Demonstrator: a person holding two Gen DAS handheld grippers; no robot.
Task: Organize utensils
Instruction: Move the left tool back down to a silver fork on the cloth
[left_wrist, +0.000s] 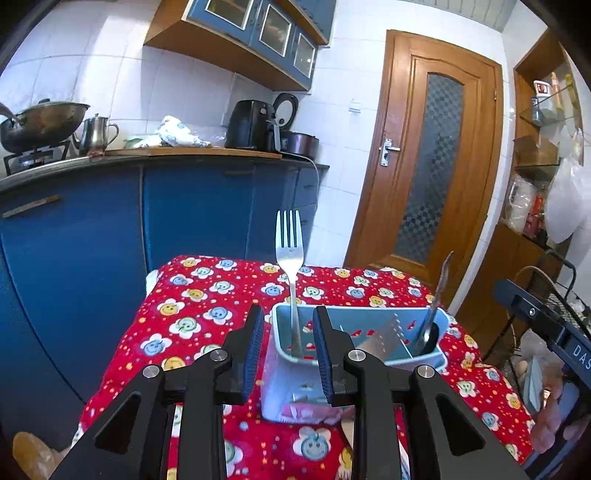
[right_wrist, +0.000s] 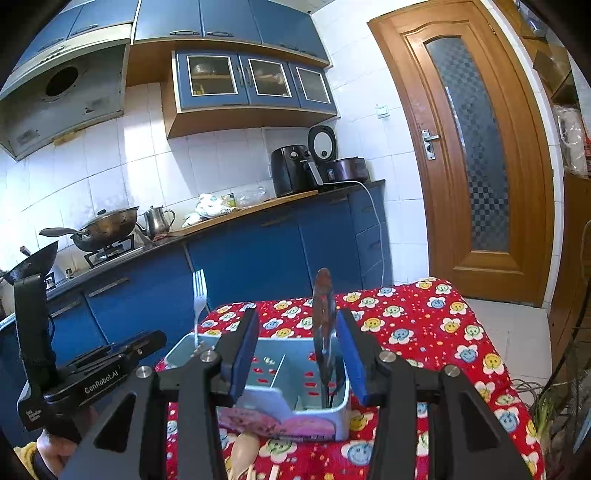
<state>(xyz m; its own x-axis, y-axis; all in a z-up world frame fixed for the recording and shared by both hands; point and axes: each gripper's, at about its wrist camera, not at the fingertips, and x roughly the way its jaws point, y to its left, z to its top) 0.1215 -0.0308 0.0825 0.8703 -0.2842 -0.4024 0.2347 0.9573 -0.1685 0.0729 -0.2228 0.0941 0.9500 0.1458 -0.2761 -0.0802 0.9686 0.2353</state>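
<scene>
Your left gripper (left_wrist: 289, 345): jaws spread, nothing between the pads, held just short of the caddy's near-left corner.

Your right gripper (right_wrist: 297, 354): jaws spread, nothing pinched, lined up with the spoon's compartment.

Pale blue caddy (left_wrist: 424, 363): stands on your counter, on the red smiley-flower cloth (left_wrist: 207, 295), with slotted walls and dividers inside.

Fork (left_wrist: 290, 254): upright in the caddy's left compartment, tines up.

Spoon (right_wrist: 324, 295): upright in the right compartment, bowl up, leaning slightly.

Serrated metal blade (left_wrist: 380, 338): lies slanted in the middle section.

Pink item (right_wrist: 258, 421): touching the caddy's near wall; you cannot tell what it is.
</scene>
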